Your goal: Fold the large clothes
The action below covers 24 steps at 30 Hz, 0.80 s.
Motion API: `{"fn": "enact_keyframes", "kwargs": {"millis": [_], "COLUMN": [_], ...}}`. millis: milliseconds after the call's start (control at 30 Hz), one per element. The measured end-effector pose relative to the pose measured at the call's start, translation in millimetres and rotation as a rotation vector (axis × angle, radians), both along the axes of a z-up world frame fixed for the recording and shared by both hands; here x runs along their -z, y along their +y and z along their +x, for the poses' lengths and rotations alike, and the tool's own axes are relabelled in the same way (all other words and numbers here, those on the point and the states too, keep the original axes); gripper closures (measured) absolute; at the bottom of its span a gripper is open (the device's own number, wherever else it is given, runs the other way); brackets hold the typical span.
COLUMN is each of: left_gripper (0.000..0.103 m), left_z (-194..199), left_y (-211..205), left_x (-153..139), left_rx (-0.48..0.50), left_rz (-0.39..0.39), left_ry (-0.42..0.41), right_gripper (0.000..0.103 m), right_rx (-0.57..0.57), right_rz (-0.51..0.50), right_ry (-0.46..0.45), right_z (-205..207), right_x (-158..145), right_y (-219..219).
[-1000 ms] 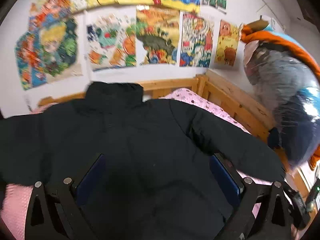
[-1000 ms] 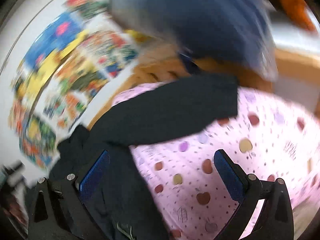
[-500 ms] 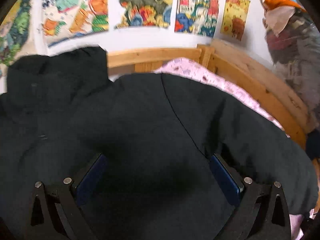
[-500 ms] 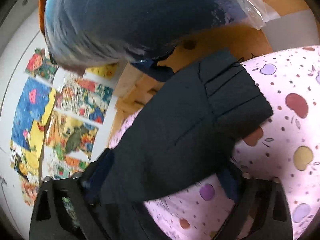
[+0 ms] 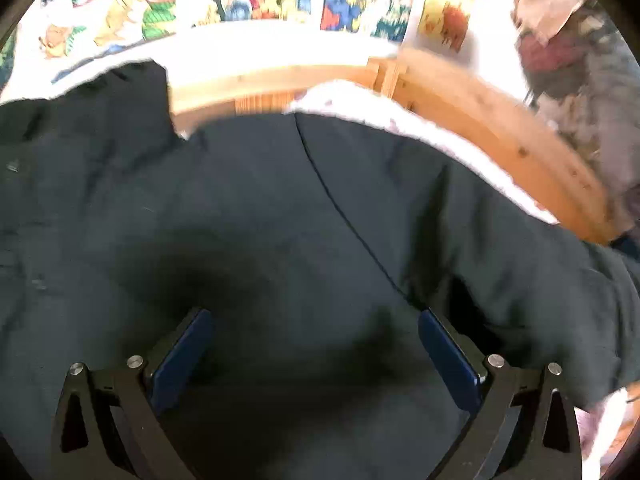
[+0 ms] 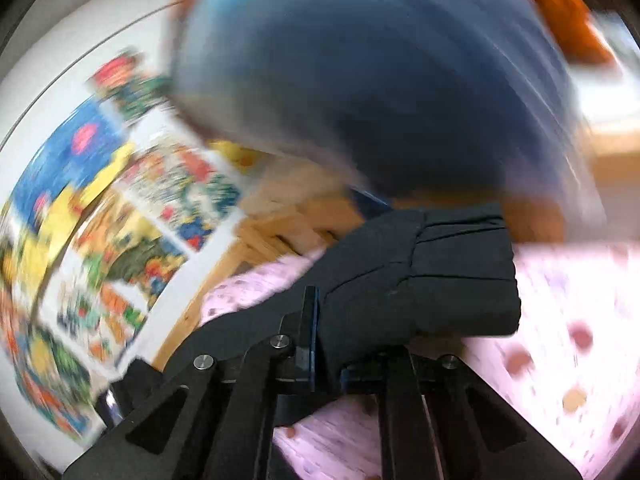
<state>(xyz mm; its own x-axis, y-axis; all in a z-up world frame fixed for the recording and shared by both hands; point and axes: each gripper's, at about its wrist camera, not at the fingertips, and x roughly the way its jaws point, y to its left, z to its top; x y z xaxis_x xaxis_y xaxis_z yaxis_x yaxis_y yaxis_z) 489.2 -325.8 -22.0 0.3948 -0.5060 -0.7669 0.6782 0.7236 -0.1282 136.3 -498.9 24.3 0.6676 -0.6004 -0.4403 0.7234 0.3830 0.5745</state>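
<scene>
Here: one large black padded jacket (image 5: 280,220), spread flat on a bed with a pink spotted sheet (image 6: 560,320) and a wooden frame (image 5: 500,128). Left claw (image 5: 314,354), jaws wide apart, sits over the jacket's body, gripping nothing. Right claw (image 6: 344,340) is clamped on the jacket's sleeve (image 6: 420,280) near the ribbed cuff.
</scene>
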Motion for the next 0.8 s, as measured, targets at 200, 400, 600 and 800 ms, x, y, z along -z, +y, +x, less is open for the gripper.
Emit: {"fn": "enact_keyframes", "kwargs": {"millis": [200, 400, 600, 800], "left_gripper": [0.0, 0.0, 0.0, 0.0], "left_z": [-26, -30, -34, -22], "left_y": [79, 184, 271, 313], "left_x": [-56, -88, -98, -64], "left_rx": [0.03, -0.091, -0.183, -0.233], "left_rz": [-0.052, -0.12, -0.251, -0.461], "left_ry": [-0.067, -0.052, -0.012, 0.218], "right_gripper": [0.095, 0.095, 0.095, 0.095], "right_rx": [-0.301, -0.677, -0.991, -1.221], "right_rz": [-0.257, -0.358, -0.385, -0.39], "right_ry": [-0.005, -0.072, 0.009, 0.188], "right_z": [79, 169, 239, 267], "right_x": [-95, -138, -131, -87], "right_y": [18, 70, 145, 216]}}
